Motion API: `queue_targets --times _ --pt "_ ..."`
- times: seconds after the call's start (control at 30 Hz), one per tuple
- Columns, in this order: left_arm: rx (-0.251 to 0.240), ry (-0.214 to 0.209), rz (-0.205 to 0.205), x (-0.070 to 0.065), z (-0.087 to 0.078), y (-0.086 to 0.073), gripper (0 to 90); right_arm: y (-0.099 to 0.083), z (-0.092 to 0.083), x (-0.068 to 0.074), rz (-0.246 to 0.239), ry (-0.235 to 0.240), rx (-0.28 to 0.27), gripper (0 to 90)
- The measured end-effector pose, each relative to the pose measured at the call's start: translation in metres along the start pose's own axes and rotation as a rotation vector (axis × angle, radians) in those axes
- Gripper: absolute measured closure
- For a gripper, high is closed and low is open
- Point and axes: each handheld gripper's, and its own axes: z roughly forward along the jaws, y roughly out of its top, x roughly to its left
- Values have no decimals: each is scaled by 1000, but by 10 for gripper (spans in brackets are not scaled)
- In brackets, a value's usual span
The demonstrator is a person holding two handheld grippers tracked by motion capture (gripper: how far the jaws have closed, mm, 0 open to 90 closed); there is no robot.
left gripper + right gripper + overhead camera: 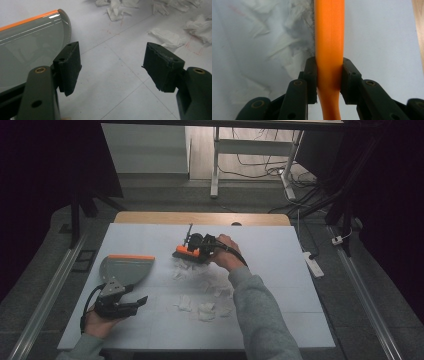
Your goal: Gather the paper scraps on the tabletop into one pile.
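An orange hand brush (185,252) with dark bristles rests on the white table mat (280,250) at the middle. My right gripper (201,249) is shut on its orange handle (329,30), both pads pressing its sides. The bristles touch crumpled white paper scraps (277,45). A grey dustpan (125,268) with an orange front edge lies at the left. Just in front of it, my left gripper (136,302) stands open above the mat. Nothing is between its jaws, and the dustpan (27,42) lies beside the left jaw.
More white paper scraps (200,309) are scattered over the mat's middle, and some (167,37) lie ahead of the left gripper. A wooden table edge (200,217) runs behind the mat. Cables and a power strip (314,264) lie on the floor to the right.
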Motion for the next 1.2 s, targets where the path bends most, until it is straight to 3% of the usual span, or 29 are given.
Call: queue_targets --times 0.27,0.33,0.5,0.67,0.83,1.0,1.2 --pt "6 1 3 0 1 0 310 -18 -17 19 -67 85 -1 704" --pt "7 3 4 0 1 0 310 -23 -22 18 -37 85 -30 704" --pt "4 5 1 1 1 -1 310 -35 -35 5 125 67 -144 703" --pt "3 11 -3 1 1 -1 310 -42 -45 -1 245 54 -221 703" --pt "4 15 -5 2 0 -1 311 -39 -49 1 312 62 -275 703" --pt "2 17 -8 3 0 -1 311 -27 -51 11 382 124 -333 703" --pt "7 20 -5 2 1 -1 311 3 -41 26 453 212 -384 703"
